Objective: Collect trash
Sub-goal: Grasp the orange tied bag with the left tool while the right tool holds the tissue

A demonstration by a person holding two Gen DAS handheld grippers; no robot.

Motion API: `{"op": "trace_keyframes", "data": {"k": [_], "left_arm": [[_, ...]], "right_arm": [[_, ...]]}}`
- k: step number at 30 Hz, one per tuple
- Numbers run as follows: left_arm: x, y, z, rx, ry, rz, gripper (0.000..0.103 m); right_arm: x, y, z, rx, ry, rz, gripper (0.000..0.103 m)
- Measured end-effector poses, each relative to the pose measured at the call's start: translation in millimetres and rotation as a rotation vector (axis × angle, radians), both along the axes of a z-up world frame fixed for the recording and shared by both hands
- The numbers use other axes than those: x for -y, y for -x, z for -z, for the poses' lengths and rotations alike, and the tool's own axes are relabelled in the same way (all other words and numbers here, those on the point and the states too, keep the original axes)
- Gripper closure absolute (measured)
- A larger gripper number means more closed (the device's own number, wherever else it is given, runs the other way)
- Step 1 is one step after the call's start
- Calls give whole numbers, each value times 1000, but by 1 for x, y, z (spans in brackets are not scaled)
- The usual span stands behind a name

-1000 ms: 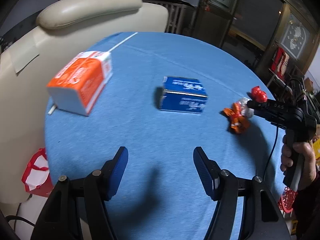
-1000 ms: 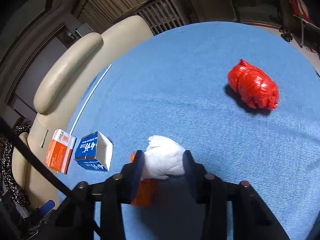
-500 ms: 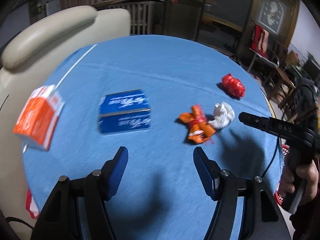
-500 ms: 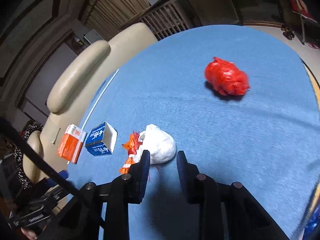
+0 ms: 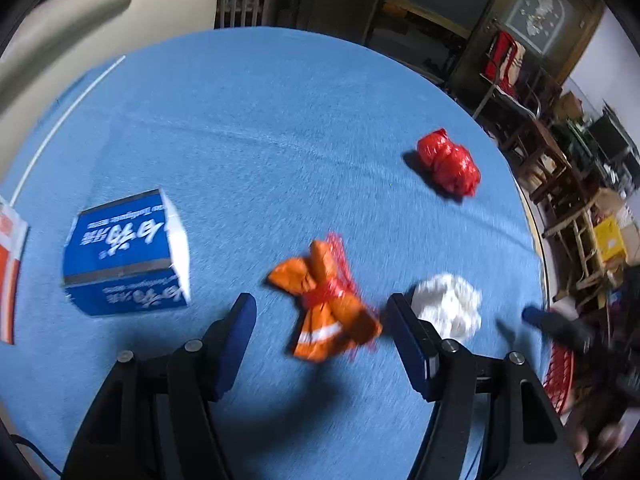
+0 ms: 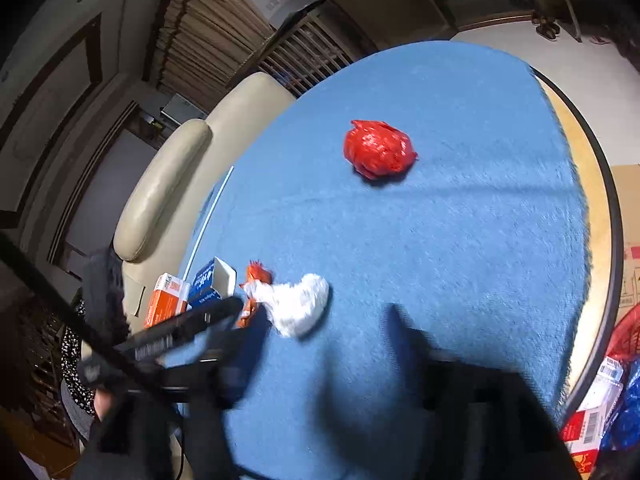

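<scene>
The left gripper hangs over the round table covered in blue cloth, its blue-padded jaws standing apart with nothing pressed between them. The crumpled orange wrapper tied with red netting lies on the cloth in the gap between the two pads, nearer the right one and touching neither as far as the blur lets one judge. Just right of the right pad, partly hidden behind it, sits the crumpled white paper ball. Farther off and to the right lies the bunched red plastic bag, well apart from both. To the left rests the blue cardboard carton with white lettering, and at the left edge an orange and white carton is cut off by the frame.

The right gripper is blurred (its fingers read as dark smears) and its jaws are opening; the white paper ball lies on the cloth just beyond them, towards the left finger, not clamped. The red bag sits far beyond, near the middle of the table. A cream padded chair stands at the table's far left.
</scene>
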State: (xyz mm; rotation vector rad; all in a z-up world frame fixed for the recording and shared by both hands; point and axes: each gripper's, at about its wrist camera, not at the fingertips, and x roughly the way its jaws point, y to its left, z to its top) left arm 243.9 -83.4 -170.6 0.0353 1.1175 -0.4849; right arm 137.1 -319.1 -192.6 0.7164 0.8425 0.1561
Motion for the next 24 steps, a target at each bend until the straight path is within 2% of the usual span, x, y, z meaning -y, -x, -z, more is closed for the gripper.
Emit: {"op": "trace_keyframes", "data": {"k": [2,3,4,6,15,21,22,23,24], "left_arm": [[7,-4,3,-14,1,-3,35],[9,-5,5,-21,5,-4,40],[11,-6,7,-29,7,-6,52],[13,-10,16,-60,-16,-6,68],[-18,11,21,-79,34,-10,69],[-42,30,7,-46,61,-27,69],[-43,32,5,-35,59,-29,69],[-46,35,0,-12,45,-33,69],[-46,38,-3,6,32,-36,69]], "right_arm": [[-1,4,4,7,-1,-4,33],[-2,5,6,10,6,-5,33],[-3,6,7,12,18,-7,33],[-5,7,9,15,33,-11,33],[-16,-8,2,31,12,-50,34],[-43,-43,13,-28,-12,-81,34],[-46,-49,16,-45,-13,-79,39],[-50,-54,21,-65,-13,-85,48],[-54,-60,25,-86,-7,-84,52]]}}
